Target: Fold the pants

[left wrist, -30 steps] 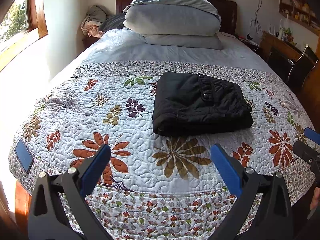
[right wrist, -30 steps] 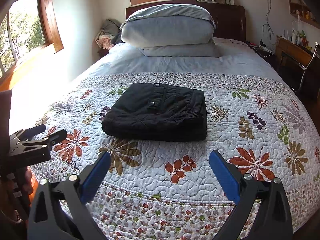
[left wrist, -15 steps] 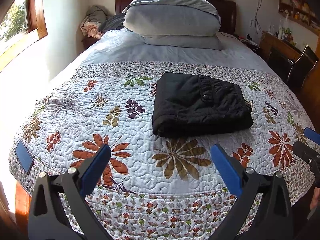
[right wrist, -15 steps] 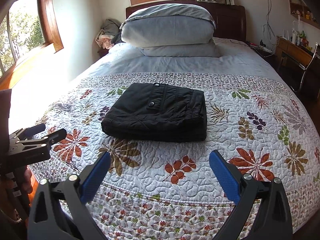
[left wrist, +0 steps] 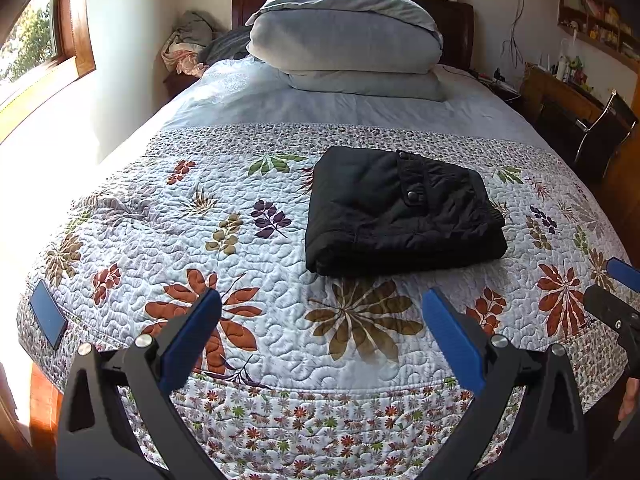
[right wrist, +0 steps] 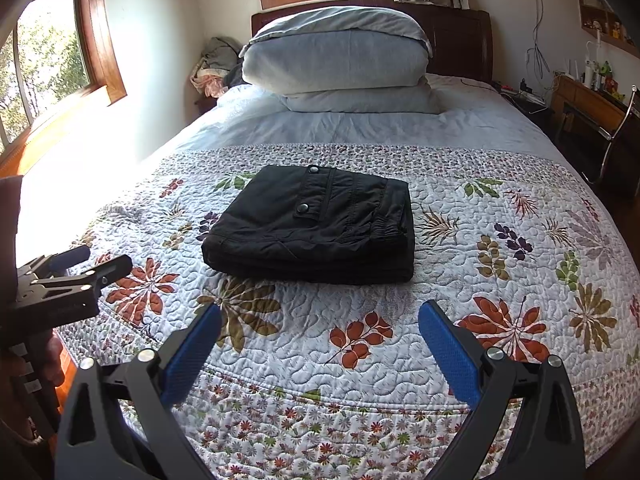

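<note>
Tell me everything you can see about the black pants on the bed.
The black pants are folded into a thick, roughly rectangular stack of layers. The fabric looks matte and slightly crinkled. Two snap buttons and a stitched placket show on top, with gathered elastic along the right edge. They lie flat on the floral quilt; neither claw touches them.

We find no writing, label, brand or number that we can read in either view; the small items on the far shelf (left wrist: 600, 20) are too blurred to tell.
</note>
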### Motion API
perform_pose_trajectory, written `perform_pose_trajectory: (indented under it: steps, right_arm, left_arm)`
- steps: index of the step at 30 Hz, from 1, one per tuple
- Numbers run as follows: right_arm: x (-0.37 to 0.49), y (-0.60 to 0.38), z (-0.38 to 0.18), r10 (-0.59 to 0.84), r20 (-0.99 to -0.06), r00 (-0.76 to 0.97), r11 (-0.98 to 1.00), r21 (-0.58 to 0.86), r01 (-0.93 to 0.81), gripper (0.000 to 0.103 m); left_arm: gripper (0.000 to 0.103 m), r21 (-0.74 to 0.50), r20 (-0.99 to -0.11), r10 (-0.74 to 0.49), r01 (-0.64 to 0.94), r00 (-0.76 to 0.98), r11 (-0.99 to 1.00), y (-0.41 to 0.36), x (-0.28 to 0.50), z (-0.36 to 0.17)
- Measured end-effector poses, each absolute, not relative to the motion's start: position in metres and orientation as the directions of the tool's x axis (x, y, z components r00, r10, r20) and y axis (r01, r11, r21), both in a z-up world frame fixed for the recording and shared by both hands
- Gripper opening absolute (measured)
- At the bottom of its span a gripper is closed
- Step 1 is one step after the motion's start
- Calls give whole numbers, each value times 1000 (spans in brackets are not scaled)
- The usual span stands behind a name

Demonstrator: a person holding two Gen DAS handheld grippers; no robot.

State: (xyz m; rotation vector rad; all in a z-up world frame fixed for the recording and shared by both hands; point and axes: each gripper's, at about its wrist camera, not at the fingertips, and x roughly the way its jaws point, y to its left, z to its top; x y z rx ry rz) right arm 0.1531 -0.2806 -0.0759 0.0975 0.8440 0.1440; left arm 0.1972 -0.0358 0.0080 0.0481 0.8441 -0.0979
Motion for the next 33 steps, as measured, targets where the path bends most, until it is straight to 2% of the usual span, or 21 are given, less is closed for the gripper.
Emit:
perform_pose_trajectory:
  steps: [33]
  right_arm:
    - [153, -281, -78, 165, -742, 649, 986, 142, -88, 99]
  left_arm:
    - [100, 0, -749, -73, 111, 659, 994, -38, 200, 9]
